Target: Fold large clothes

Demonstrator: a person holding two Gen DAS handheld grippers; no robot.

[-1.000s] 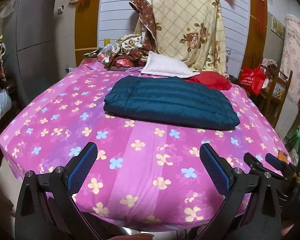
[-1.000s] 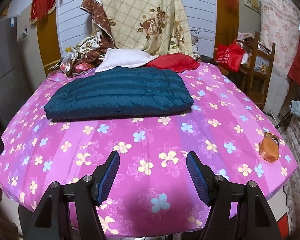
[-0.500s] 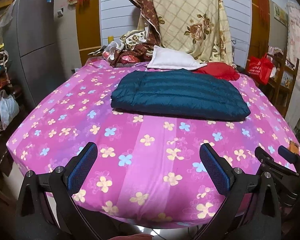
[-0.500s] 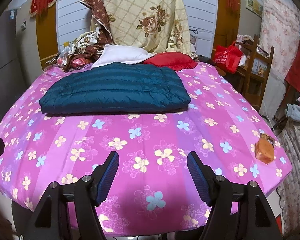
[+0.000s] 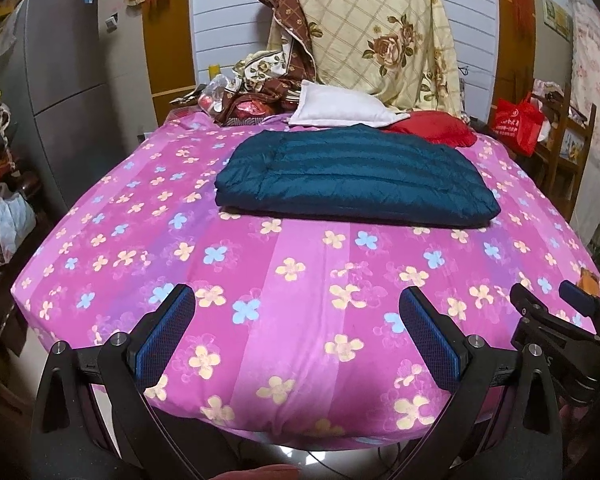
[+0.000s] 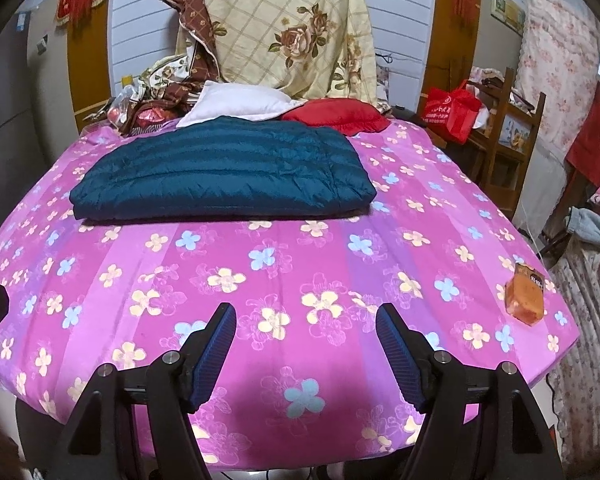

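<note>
A dark teal quilted jacket [image 5: 356, 176] lies folded into a flat rectangle on the far half of the pink flowered bed [image 5: 300, 280]; it also shows in the right wrist view [image 6: 224, 172]. My left gripper [image 5: 296, 312] is open and empty, held above the bed's near edge, well short of the jacket. My right gripper [image 6: 306, 330] is open and empty too, over the near edge of the bed [image 6: 320, 264]. The right gripper also shows at the far right of the left wrist view [image 5: 552, 308].
A white pillow [image 5: 336, 106], a red cushion [image 5: 432, 128] and a heap of floral bedding [image 5: 364, 28] sit behind the jacket. An orange packet [image 6: 526, 300] lies near the bed's right corner. A grey fridge [image 5: 64, 80] stands left; a wooden chair with a red bag [image 6: 454, 108] stands right.
Both grippers have drawn back from the bed and risen a little, so the jacket looks farther off and more of the near edge shows. The jacket has not moved.
</note>
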